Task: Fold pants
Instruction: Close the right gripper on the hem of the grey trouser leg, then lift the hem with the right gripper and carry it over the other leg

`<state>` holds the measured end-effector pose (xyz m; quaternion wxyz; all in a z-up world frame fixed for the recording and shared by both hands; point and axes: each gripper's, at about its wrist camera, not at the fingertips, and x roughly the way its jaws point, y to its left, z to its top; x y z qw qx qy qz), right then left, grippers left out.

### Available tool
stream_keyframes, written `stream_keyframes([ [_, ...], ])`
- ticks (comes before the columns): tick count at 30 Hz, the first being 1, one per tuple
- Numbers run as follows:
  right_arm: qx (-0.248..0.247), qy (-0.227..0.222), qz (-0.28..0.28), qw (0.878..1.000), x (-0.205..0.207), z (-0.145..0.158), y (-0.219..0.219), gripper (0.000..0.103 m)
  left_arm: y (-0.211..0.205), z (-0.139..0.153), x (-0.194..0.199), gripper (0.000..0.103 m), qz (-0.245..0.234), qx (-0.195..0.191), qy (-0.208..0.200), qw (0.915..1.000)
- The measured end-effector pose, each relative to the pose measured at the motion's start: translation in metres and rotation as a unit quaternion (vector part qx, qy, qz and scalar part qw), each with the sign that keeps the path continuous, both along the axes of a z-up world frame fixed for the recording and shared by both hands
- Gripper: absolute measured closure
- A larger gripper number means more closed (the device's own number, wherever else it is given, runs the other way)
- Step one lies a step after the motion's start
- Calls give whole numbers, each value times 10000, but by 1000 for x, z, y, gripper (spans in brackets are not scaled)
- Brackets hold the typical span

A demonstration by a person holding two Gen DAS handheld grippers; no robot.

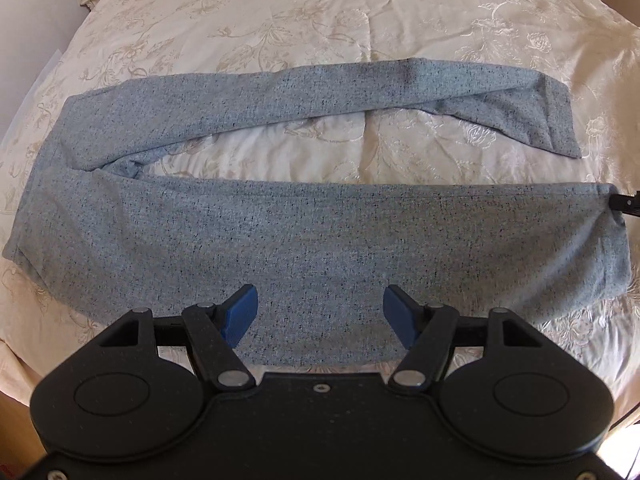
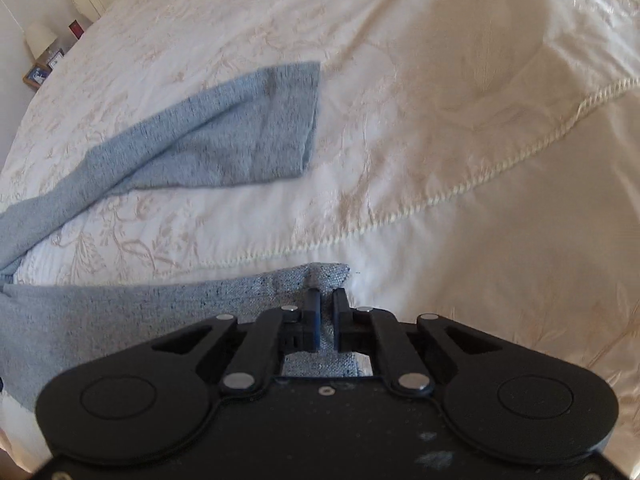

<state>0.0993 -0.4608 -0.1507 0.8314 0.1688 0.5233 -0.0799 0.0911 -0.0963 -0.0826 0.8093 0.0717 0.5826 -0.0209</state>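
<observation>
right gripper pinches the hem of the near leg of the pants; left gripper spread wide above that leg, touching nothing. one pair of pants, two legs, flat on the bed. only the left view shows the waist; only the right shows a lamp

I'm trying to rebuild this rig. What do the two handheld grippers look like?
Both match: the left gripper and right gripper have matte black bodies, two round covers, black linkage arms on silver pins, and blue finger pads. No cables or sleeves show.
</observation>
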Motion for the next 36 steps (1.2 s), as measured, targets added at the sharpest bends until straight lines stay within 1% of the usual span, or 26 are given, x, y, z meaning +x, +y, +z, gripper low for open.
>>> stream_keyframes([
  [3, -202, 5, 70, 9998, 30, -11, 3, 97, -6, 0, 2, 33, -32, -17, -3, 10000],
  [7, -358, 261, 122, 9989, 53, -41, 6, 96, -9, -2, -1, 33, -82, -38, 51, 9999],
  [8, -390, 247, 171, 9988, 50, -41, 7, 92, -9, -2, -2, 33, -93, -45, 56, 9999],
  [9, -419, 132, 166, 9989, 45, -36, 7, 85, -8, -2, -4, 33, -90, -50, 55, 9999],
  [10, -431, 4, 119, 9990, 35, -27, 5, 83, -7, -3, -5, 33, -84, -57, 70, 9999],
  [11, -385, -55, 78, 9992, 25, -18, 3, 75, -6, -4, -6, 33, -83, -69, 98, 9999],
  [12, -342, -84, 42, 9994, 14, -11, -1, 71, -4, -5, -6, 33, -83, -80, 126, 9999],
  [15, -187, -77, 74, 9998, -25, 3, -6, 68, -1, -8, -7, 33, -78, -61, 169, 9998],
  [17, -74, 104, 83, 9999, -49, 2, -6, 68, 1, -8, -7, 33, -75, -38, 155, 9998],
  [20, 177, 265, -49, 9995, -69, -7, -2, 67, 6, -8, -8, 33, -49, -3, 129, 9999],
  [23, 615, 341, -387, 9968, -73, -21, -1, 67, 9, -9, -9, 33, 4, 31, 166, 9999],
  [24, 779, 359, -528, 9949, -70, -27, 0, 64, 10, -10, -10, 33, 13, 50, 183, 9998],
  [26, 854, 362, -806, 9924, -66, -34, 4, 63, 12, -11, -12, 33, 26, 79, 204, 9998],
  [27, 898, 351, -912, 9912, -64, -36, 5, 63, 12, -11, -13, 33, 34, 86, 212, 9997],
  [28, 934, 357, -989, 9901, -63, -36, 7, 69, 13, -11, -14, 33, 41, 88, 223, 9997],
  [29, 944, 404, -1015, 9895, -61, -33, 10, 95, 13, -11, -15, 33, 45, 86, 235, 9997],
  [31, 627, 468, -961, 9923, -60, -18, 21, 95, 15, -12, -15, 33, 61, 74, 256, 9996],
  [32, 363, 470, -840, 9947, -56, -8, 28, 95, 15, -13, -15, 33, 71, 60, 266, 9996],
  [33, 144, 491, -763, 9958, -62, 3, 31, 96, 15, -13, -15, 33, 72, 43, 277, 9996],
  [34, 36, 526, -763, 9957, -67, 10, 32, 96, 16, -14, -15, 33, 61, 26, 290, 9996],
  [36, 112, 677, -947, 9931, -83, 19, 25, 96, 15, -15, -15, 33, 13, 24, 304, 9995],
])
